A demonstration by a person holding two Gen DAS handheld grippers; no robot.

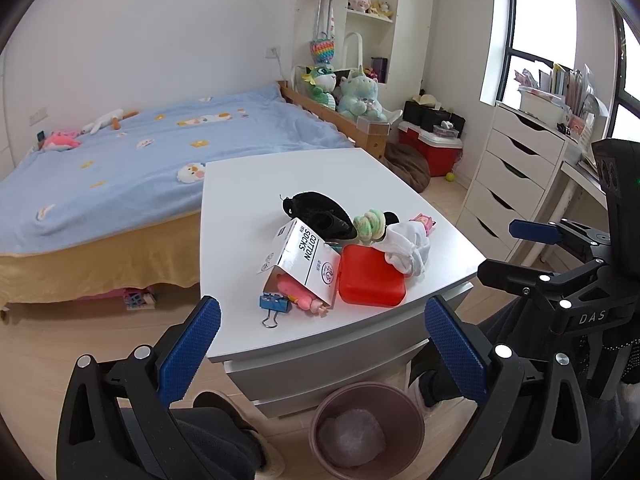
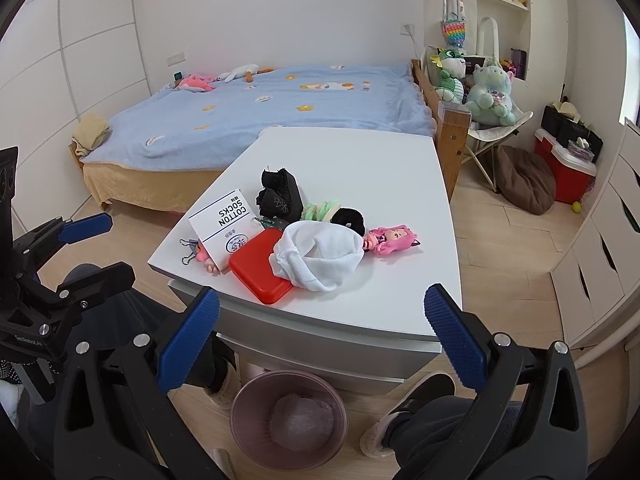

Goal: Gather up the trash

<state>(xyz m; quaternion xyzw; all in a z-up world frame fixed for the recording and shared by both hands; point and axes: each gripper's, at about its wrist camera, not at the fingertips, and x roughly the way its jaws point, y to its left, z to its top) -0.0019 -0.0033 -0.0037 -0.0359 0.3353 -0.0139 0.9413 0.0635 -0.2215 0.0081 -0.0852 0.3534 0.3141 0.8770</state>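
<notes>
A white table (image 1: 280,176) (image 2: 360,160) carries a pile near its front edge: a "COTTON SOCKS" box (image 1: 304,264) (image 2: 226,224), a red case (image 1: 370,280) (image 2: 260,268), a white sock (image 1: 408,250) (image 2: 320,256), a black cloth item (image 1: 320,216) (image 2: 280,196), a green scrunchie (image 1: 370,222), a pink doll (image 2: 390,238) and a blue binder clip (image 1: 274,306). Below the table stands a brown bin (image 1: 314,420) (image 2: 236,404) holding a crumpled plastic lump. My left gripper (image 1: 322,316) (image 2: 96,250) and right gripper (image 2: 322,304) (image 1: 520,252) hover before the table, both open and empty.
A bed with a blue blanket (image 1: 140,152) lies behind the table. White drawers (image 1: 516,168) stand at the right, with a red cooler (image 1: 436,148) and a brown cushion (image 2: 524,184) on the floor. The person's feet (image 1: 224,432) (image 2: 404,420) flank the bin.
</notes>
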